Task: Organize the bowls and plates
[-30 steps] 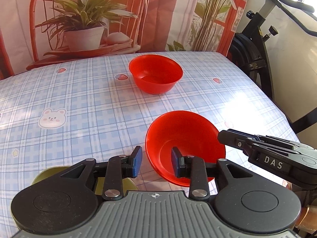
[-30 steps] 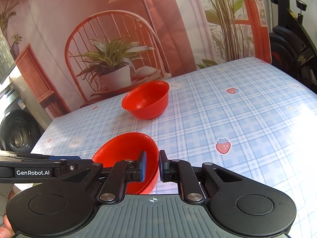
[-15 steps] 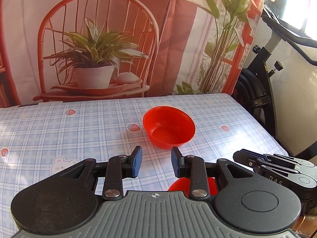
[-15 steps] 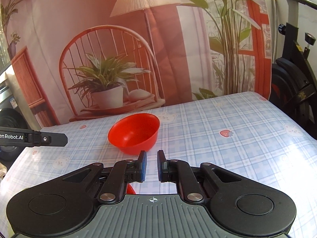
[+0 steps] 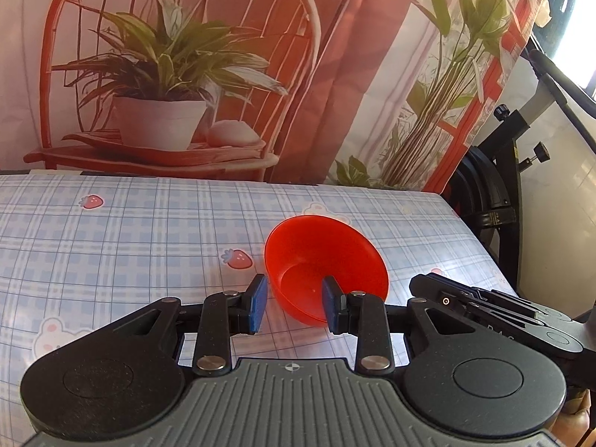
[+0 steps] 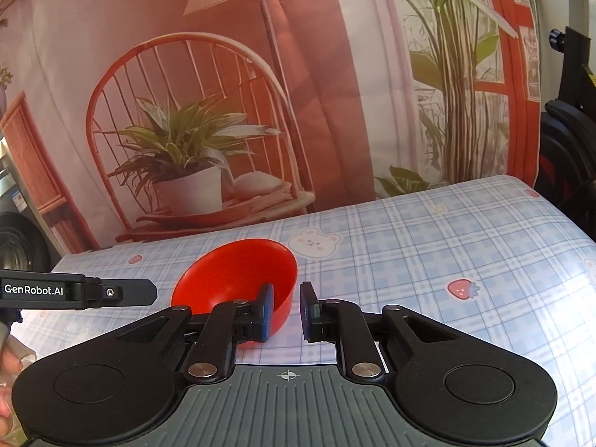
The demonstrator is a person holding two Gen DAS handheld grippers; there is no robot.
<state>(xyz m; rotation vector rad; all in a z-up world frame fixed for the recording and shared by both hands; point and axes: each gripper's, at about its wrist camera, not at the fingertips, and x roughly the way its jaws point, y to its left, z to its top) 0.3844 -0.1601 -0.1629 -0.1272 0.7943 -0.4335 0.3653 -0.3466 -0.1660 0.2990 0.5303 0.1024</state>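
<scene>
A red bowl (image 5: 324, 260) stands upright on the checked tablecloth toward the far right of the table; it also shows in the right wrist view (image 6: 238, 279). My left gripper (image 5: 294, 303) is open and empty, just in front of the bowl's near rim. My right gripper (image 6: 287, 311) is open a little and empty, its left finger in front of the bowl's right side; I cannot tell whether it touches. The near red bowl and the green plate are out of view.
The blue checked tablecloth (image 5: 130, 246) covers the table. A printed backdrop (image 5: 186, 74) with a chair and plant hangs behind the far edge. An exercise bike (image 5: 521, 171) stands past the right edge. The other gripper shows at each view's side (image 5: 503, 309) (image 6: 74, 292).
Both grippers have lifted off the near red bowl and moved forward to the far red bowl. The right gripper's jaws have opened slightly. The near bowl and green plate have dropped out of view.
</scene>
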